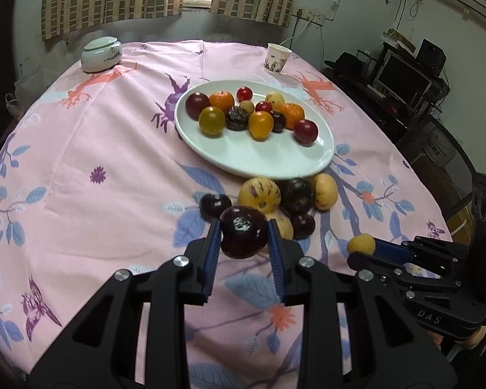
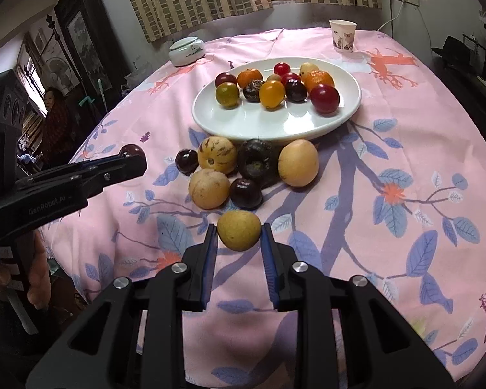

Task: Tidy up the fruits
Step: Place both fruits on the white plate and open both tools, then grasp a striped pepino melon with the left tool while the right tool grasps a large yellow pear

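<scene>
Left wrist view shows the left gripper (image 1: 243, 233) at the lower centre of the frame, its blue pads closed on a dark plum (image 1: 243, 236), which hangs clear above the pink tablecloth (image 1: 97, 149). I think it is held high so it can pass over the loose fruits without pushing them. At the lower right of the same frame the right gripper (image 1: 361, 248) comes in from the side, closed on a small yellow fruit (image 1: 360, 243).

Right wrist view confirms this: the yellow fruit sits between the two pads at the lower centre, pressed on both sides and apart from the cloth.

The white plate (image 1: 265, 159) lies in the upper middle of the frame, and its fruits crowd the far half. The near half is bare, so this seems the natural place to put both held fruits. Just below the near rim a cluster of loose fruits (image 1: 275, 199) lies on the cloth, with the striped yellow one almost touching the rim.

The way to the plate goes directly over this cluster, so both grippers need height there. The two grippers are near each other and could collide if they move in together. A paper cup (image 1: 277, 58) and a lidded jar (image 1: 101, 53) stand far back, well apart from the work.
</scene>
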Available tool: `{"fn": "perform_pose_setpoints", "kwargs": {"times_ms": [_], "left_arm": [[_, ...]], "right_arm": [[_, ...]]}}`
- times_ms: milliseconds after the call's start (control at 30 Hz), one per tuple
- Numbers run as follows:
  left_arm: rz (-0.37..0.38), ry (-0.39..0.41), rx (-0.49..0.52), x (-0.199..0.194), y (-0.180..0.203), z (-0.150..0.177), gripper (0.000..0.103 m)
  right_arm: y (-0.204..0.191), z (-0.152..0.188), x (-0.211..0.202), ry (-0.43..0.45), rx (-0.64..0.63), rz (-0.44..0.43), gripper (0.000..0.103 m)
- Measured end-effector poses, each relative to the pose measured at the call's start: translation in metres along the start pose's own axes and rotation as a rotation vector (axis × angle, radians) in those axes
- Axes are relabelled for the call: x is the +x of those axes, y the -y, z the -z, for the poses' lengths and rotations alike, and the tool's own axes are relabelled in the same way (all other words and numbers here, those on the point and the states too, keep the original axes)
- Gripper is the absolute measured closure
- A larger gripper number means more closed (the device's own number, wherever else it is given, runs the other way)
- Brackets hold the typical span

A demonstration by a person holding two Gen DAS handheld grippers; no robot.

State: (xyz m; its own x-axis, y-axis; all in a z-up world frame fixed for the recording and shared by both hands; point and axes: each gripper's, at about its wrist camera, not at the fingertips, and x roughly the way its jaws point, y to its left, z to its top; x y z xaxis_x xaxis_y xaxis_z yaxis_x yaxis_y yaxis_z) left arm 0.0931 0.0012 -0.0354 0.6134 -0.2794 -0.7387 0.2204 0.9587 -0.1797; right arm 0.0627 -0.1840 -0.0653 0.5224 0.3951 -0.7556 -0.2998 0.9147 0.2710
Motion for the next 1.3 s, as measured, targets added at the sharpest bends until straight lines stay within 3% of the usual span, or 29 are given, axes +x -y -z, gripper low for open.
{"fn": "perform_pose_setpoints", "kwargs": {"times_ms": [167,267,467,633,800,833,867,900,933,967,1000,1033,1133,1300], "left_arm": [[-0.044,0.011,0.049,0.024,0.002,-0.057,0.074],[-0.039,-0.027,0.090,0.056,0.005,-0.093,0.073],[-0.039,-0.099,0.046,0.126,0.000,-0.157,0.073],[-0.036,-0.133,0.016,0.166,-0.006,-0.180,0.073],[-0.035,-0.148,0.016,0.185,-0.002,-0.186,0.071],[-0.033,-0.141,0.014,0.184,-0.001,-0.188,0.067],[-0.028,-0.130,0.012,0.180,0.000,-0.188,0.054],[-0.026,-0.110,0.009,0.174,0.000,-0.188,0.048],[-0.028,-0.089,0.011,0.166,0.000,-0.189,0.048],[-0.026,-0.074,0.014,0.157,0.000,-0.188,0.048],[-0.018,-0.061,0.010,0.147,-0.001,-0.187,0.048],[-0.004,-0.048,0.002,0.136,-0.003,-0.184,0.048],[0.020,-0.015,-0.022,0.097,-0.009,-0.161,0.034],[0.039,0.025,-0.044,0.043,-0.016,-0.095,0.033]], "right_arm": [[0.016,-0.044,-0.002,0.043,-0.019,0.027,0.076],[0.026,-0.082,0.010,0.057,-0.030,0.053,0.076],[0.045,-0.155,0.060,0.072,-0.044,0.126,0.076],[0.055,-0.178,0.095,0.042,-0.047,0.146,0.076],[0.059,-0.182,0.112,0.030,-0.042,0.144,0.076],[0.059,-0.183,0.114,0.025,-0.049,0.152,0.076],[0.058,-0.183,0.116,0.019,-0.054,0.163,0.076],[0.057,-0.181,0.115,0.014,-0.059,0.176,0.076],[0.056,-0.180,0.113,0.011,-0.065,0.183,0.072],[0.054,-0.177,0.109,0.008,-0.074,0.189,0.054],[0.052,-0.175,0.104,0.009,-0.079,0.196,0.044],[0.049,-0.170,0.095,0.027,-0.085,0.202,0.041],[0.043,-0.148,0.068,0.039,-0.114,0.188,0.041],[0.044,-0.096,0.030,0.026,-0.057,0.136,0.035]]}}
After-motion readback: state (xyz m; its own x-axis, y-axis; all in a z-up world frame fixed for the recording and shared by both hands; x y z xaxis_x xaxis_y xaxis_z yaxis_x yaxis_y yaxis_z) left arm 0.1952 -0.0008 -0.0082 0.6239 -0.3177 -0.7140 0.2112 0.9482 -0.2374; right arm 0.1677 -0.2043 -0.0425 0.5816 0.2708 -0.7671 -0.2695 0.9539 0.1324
